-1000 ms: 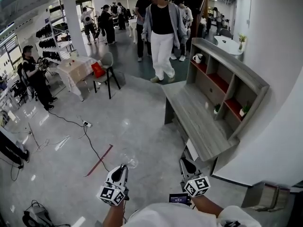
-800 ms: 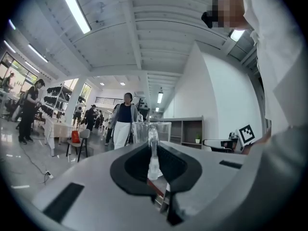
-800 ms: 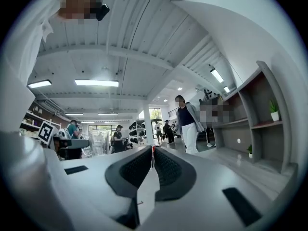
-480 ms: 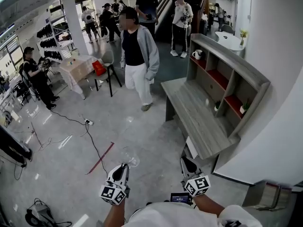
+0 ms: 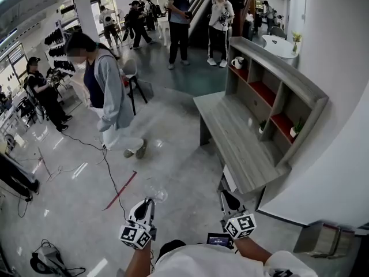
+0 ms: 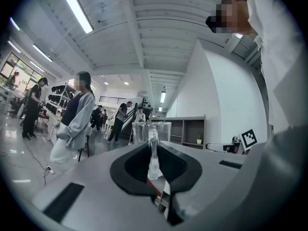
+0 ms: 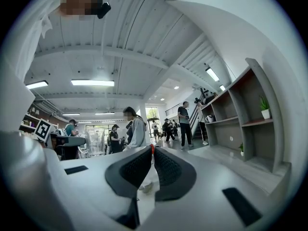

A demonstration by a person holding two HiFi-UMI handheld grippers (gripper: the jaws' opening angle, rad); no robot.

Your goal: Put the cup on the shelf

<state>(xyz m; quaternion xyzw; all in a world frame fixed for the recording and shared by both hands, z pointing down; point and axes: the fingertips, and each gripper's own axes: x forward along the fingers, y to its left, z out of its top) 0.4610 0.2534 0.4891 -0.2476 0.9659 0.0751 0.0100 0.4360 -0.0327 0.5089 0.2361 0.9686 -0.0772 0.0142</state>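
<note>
A clear plastic cup point(image 5: 155, 193) hangs over the floor, with my left gripper point(image 5: 149, 202) shut on its wall. In the left gripper view the cup point(image 6: 160, 130) stands upright past the jaws, one side pinched between them at my left gripper point(image 6: 153, 146). My right gripper point(image 5: 225, 198) is beside it, shut and empty; its pads meet in the right gripper view point(image 7: 153, 149). The grey wooden shelf unit point(image 5: 275, 94) with red-lined compartments stands ahead on the right, above a desk top point(image 5: 236, 140). The right gripper view shows the shelf point(image 7: 250, 124) and the cup point(image 7: 96, 139).
A white mug point(image 5: 237, 63) sits in the far shelf compartment, and small potted plants point(image 5: 294, 130) in the nearer ones. A person in a grey jacket point(image 5: 106, 94) walks on the left. A cable point(image 5: 112, 178) and red tape point(image 5: 121, 192) lie on the floor. Several people stand beyond.
The person in the grey jacket has walked from the middle of the room to the left. Both grippers have come slightly nearer to the desk, with the cup still held.
</note>
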